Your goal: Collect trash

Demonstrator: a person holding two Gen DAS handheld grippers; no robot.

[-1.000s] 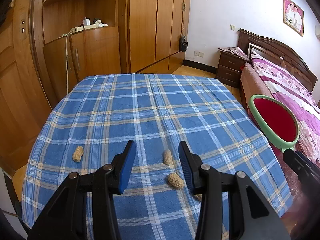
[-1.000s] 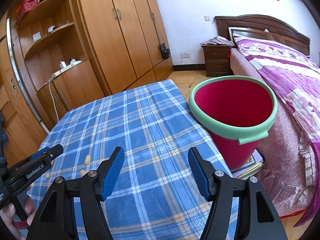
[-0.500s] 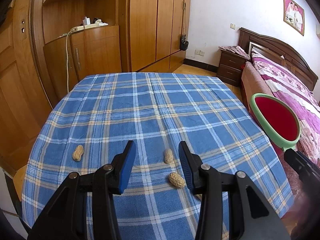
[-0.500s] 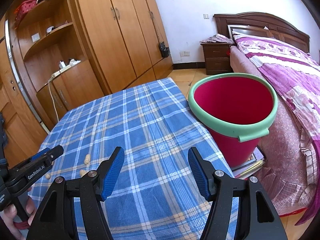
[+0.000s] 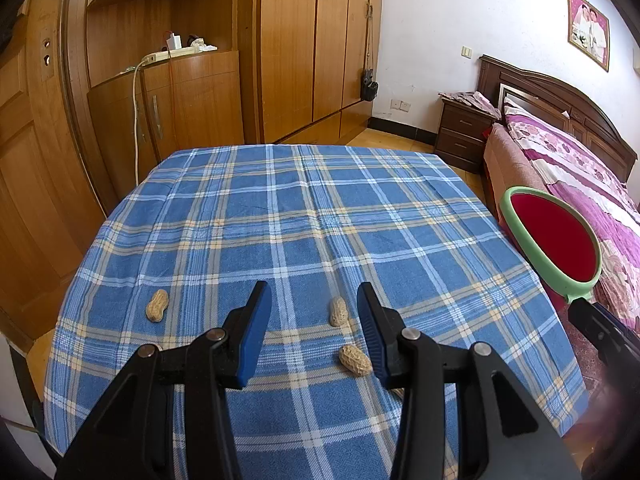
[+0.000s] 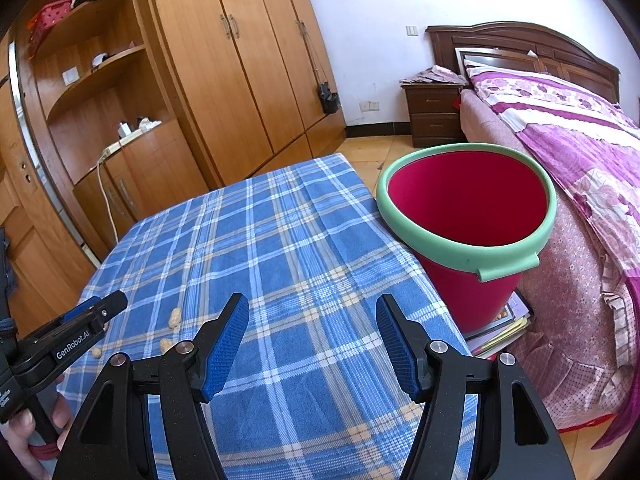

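Three bumpy tan peanuts (image 5: 339,311) on woven plaid tablecloth (image 5: 280,216).

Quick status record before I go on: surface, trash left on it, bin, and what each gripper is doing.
surface: table with a blue plaid cloth
trash: three peanuts in plain view, left peanut, middle peanut, near peanut; a fourth partly hidden behind a finger
bin: red bucket with green rim, beside the table, nothing visible inside
left gripper: open, empty, above the middle and near peanuts
right gripper: open, empty, over bare cloth

Both tongs (image 5: 312,300) (image 6: 312,312) open, empty
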